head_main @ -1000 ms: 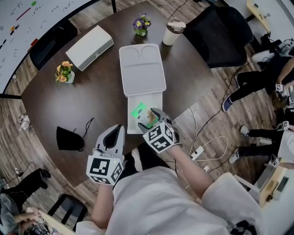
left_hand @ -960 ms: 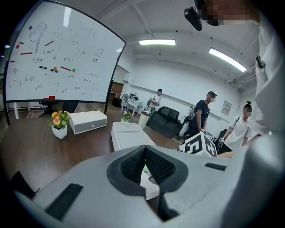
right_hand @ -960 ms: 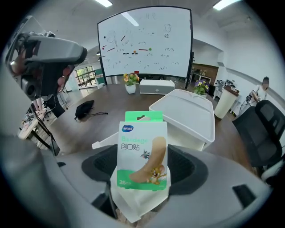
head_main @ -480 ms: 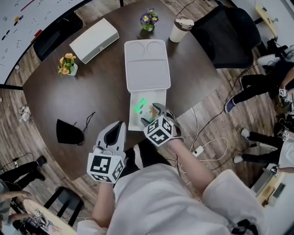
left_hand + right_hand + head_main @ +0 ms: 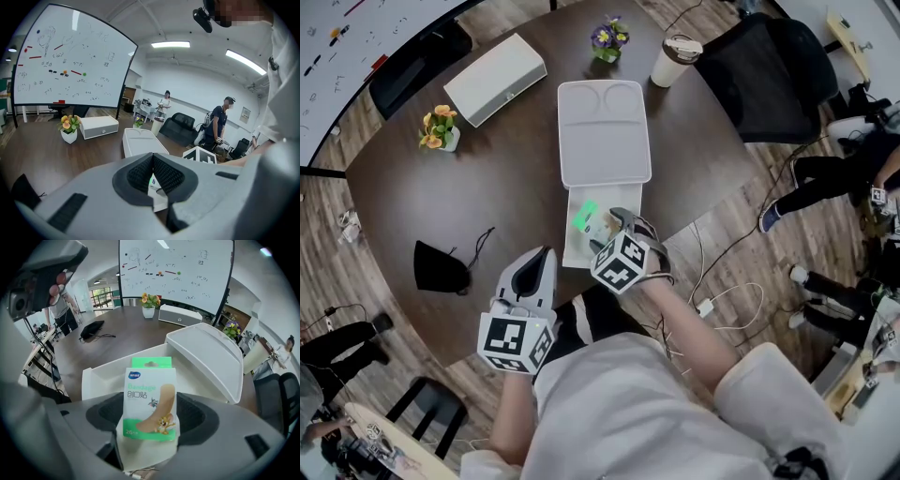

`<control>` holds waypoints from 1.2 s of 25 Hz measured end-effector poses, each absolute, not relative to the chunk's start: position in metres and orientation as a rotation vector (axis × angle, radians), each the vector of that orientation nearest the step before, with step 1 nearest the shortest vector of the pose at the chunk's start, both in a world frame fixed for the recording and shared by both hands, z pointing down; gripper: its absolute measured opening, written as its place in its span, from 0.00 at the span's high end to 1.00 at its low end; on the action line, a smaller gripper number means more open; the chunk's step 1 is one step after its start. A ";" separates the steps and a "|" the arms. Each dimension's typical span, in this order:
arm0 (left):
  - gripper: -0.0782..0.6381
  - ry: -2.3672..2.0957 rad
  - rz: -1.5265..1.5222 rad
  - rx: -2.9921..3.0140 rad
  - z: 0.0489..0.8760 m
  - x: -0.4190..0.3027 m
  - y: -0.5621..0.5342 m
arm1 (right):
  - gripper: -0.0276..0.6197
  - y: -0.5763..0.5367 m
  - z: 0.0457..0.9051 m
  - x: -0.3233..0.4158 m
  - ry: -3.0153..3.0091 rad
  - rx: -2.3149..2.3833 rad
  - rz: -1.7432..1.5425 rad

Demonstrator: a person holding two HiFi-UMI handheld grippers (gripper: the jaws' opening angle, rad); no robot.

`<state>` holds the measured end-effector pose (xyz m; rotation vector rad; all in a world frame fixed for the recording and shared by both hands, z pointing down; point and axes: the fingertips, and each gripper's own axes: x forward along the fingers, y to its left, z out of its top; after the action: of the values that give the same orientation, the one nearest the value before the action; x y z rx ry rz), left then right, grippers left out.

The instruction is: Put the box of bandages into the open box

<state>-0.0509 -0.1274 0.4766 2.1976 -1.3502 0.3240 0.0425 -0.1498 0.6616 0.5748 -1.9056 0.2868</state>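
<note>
You're clamping the bandage box (image 5: 150, 394) in your right gripper (image 5: 150, 417) over the open box (image 5: 103, 376) — your left gripper (image 5: 153, 174) is hanging closed, empty.

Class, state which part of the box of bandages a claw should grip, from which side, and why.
Probably its lower end, pinched across the width from its bottom edge, as the right claw holds the box of bandages. It is flat and narrow enough for the jaws, and its top end is free to enter the open box first.
</note>
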 end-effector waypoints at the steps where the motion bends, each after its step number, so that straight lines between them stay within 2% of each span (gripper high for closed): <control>1: 0.89 -1.352 0.324 2.196 0.477 -0.052 -0.128 | 0.41 -0.149 0.663 0.043 -1.898 0.567 0.281; 30: 0.89 -1.389 0.312 2.160 0.479 -0.063 -0.129 | 0.41 -0.149 0.684 0.039 -1.820 0.490 0.260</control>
<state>-0.0630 -0.1293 0.4792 2.1596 -1.3890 0.3119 0.0394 -0.1487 0.6841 0.4899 -1.8199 0.2599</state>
